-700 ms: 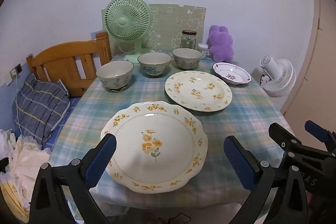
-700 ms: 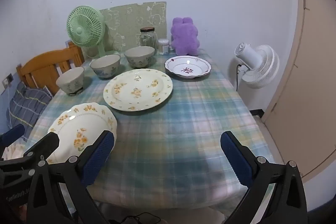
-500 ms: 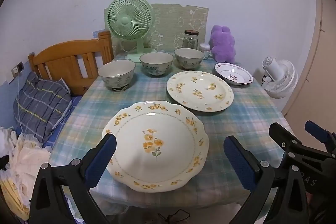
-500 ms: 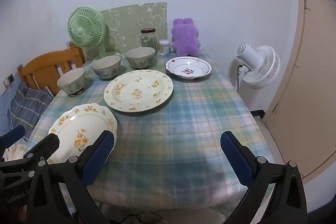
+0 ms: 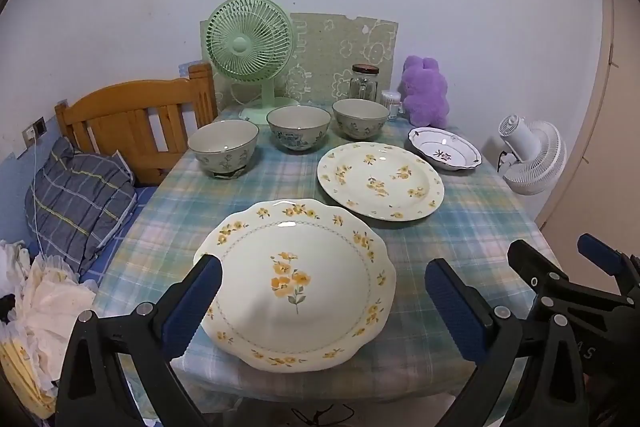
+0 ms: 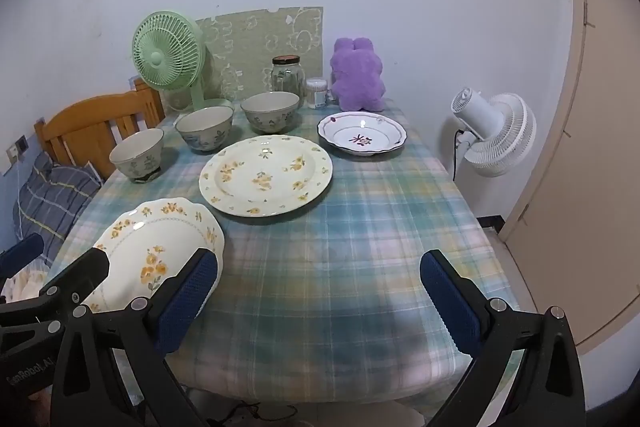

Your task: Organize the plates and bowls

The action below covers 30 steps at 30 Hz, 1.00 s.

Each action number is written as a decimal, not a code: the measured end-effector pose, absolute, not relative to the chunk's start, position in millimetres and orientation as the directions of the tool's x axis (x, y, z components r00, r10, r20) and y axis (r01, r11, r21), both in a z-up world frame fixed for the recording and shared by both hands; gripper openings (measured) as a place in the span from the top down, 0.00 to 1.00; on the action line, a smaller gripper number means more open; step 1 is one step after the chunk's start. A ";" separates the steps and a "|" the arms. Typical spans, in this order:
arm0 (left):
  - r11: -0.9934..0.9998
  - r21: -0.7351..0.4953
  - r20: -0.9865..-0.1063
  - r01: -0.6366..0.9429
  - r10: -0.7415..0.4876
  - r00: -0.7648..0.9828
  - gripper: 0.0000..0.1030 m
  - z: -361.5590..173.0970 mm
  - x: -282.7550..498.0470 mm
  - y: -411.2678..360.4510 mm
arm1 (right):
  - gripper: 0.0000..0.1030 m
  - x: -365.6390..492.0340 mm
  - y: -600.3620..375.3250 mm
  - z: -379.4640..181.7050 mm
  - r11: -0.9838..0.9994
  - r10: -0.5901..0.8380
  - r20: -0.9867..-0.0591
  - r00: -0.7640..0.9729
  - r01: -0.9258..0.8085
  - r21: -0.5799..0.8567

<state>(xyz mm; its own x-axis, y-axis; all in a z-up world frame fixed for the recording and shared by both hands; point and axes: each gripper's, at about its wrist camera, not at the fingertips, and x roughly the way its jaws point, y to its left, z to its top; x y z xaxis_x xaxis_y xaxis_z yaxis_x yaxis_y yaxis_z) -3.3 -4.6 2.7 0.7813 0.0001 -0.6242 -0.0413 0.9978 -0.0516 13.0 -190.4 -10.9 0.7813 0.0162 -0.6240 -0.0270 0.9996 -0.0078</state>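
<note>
Both the left gripper (image 5: pixel 322 301) and right gripper (image 6: pixel 318 293) are hanging spread and empty, having edged slightly nearer the scalloped plate (image 5: pixel 296 277), organizing not yet begun.

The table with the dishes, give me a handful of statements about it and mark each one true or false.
1. Three bowls stand in a row near the green fan. True: left bowl, middle bowl, right bowl.
2. The scalloped plate is stacked on the round floral plate. False: they lie apart on the tablecloth.
3. The left hand-held gripper grips the scalloped plate. False: it is open and holds nothing.
4. The small plate with the dark red motif sits in front of the purple plush toy. True.
5. The right hand-held gripper is open over bare tablecloth. True.
</note>
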 end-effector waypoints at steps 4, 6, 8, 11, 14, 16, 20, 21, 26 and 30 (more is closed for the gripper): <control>0.998 -0.048 -0.624 -0.049 0.008 0.781 0.01 2.8 -3.6 -6.5 | 0.01 14.7 -190.9 -11.5 1.000 0.018 -0.623 0.782 -0.027 -0.004; 0.997 -0.045 -0.627 -0.055 0.015 0.779 0.02 2.9 -3.4 -7.0 | 0.01 14.4 -191.2 -11.8 1.000 0.011 -0.622 0.783 -0.020 -0.008; 0.997 -0.039 -0.629 -0.065 0.026 0.777 0.02 2.8 -2.5 -6.4 | 0.01 14.4 -191.8 -12.2 1.000 0.002 -0.621 0.784 -0.012 -0.013; 0.996 -0.031 -0.629 -0.081 0.043 0.776 0.03 2.8 -1.9 -3.9 | 0.01 14.7 -192.6 -12.6 1.000 0.006 -0.620 0.785 -0.015 -0.009; 0.995 -0.023 -0.633 -0.097 0.061 0.772 0.03 1.6 -0.2 -0.7 | 0.01 14.1 -192.2 -11.9 1.000 0.018 -0.618 0.786 -0.026 -0.004; 0.995 -0.022 -0.637 -0.100 0.063 0.769 0.03 0.4 1.2 0.2 | 0.01 13.7 -191.4 -11.1 0.999 0.028 -0.616 0.787 -0.036 -0.001; 0.995 -0.010 -0.633 -0.102 0.073 0.771 0.04 0.4 2.6 0.1 | 0.01 11.9 -189.2 -8.8 0.999 0.025 -0.612 0.791 -0.038 -0.008; 0.995 -0.008 -0.631 -0.104 0.076 0.772 0.04 0.5 3.1 0.8 | 0.01 12.6 -189.1 -8.4 0.999 0.024 -0.613 0.790 -0.036 -0.007; 0.993 0.020 -0.615 -0.114 0.102 0.782 0.05 1.4 2.5 0.7 | 0.01 13.7 -189.7 -6.7 1.000 0.019 -0.615 0.788 -0.026 -0.003; 0.995 0.023 -0.613 -0.099 0.092 0.785 0.05 1.1 3.4 0.3 | 0.01 14.2 -192.5 -5.0 1.000 0.011 -0.617 0.787 -0.014 0.000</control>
<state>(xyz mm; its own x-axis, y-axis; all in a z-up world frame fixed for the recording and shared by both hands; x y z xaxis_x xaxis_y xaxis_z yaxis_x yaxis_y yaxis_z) 3.4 0.3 1.1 0.7848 0.0924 -0.6128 -0.0990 0.9948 0.0232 14.2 -192.5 -5.0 0.7872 0.0110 -0.6166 -0.0144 0.9999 -0.0004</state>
